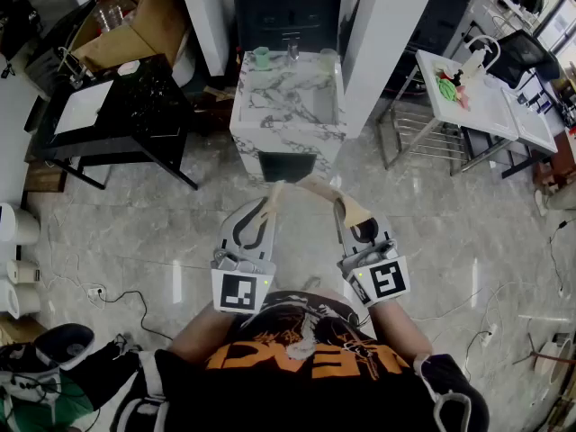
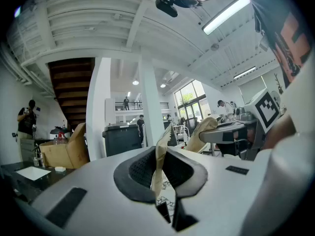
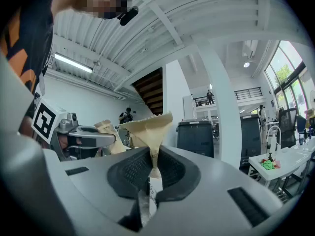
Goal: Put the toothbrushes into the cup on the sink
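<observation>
While the person stood well back from the marble sink (image 1: pixel 245 115), both grippers were held level out in front. Left gripper (image 2: pixel 160 168) was clamped nearly shut on a tan paper-wrapped toothbrush (image 2: pixel 160 151), its pads pinching the wrapper's thin edge and the far end poking up past the jaws. Right gripper (image 3: pixel 150 171) did the same, jaws squeezed tight on the second wrapped toothbrush (image 3: pixel 150 129), whose wrapper fanned out wide above the pads. Green cup (image 1: pixel 261 58) sat on the sink's far rim near the tap (image 1: pixel 292 50), well apart from both grippers.
</observation>
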A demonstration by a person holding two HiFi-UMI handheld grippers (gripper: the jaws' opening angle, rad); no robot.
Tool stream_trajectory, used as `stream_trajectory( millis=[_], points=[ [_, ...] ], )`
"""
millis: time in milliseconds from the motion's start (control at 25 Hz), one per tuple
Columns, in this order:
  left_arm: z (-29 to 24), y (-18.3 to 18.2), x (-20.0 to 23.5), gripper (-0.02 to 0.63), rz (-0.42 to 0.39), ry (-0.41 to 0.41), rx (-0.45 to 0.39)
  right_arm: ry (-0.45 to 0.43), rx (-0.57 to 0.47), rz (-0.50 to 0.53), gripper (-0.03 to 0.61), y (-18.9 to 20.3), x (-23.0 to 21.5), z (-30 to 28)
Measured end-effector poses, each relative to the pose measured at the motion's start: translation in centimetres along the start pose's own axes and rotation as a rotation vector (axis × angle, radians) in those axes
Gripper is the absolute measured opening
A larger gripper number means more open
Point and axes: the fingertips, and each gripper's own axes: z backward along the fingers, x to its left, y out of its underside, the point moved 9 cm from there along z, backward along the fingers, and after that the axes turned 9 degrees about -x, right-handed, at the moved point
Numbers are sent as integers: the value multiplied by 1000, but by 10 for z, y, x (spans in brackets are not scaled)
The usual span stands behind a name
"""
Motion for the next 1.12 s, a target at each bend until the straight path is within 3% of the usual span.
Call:
stream_trajectory(
  millis=[1120],
  points=[
    [-54,-3,-70,51,24,-101,18,-36,1,-27,41,9,-102,49]
  ],
)
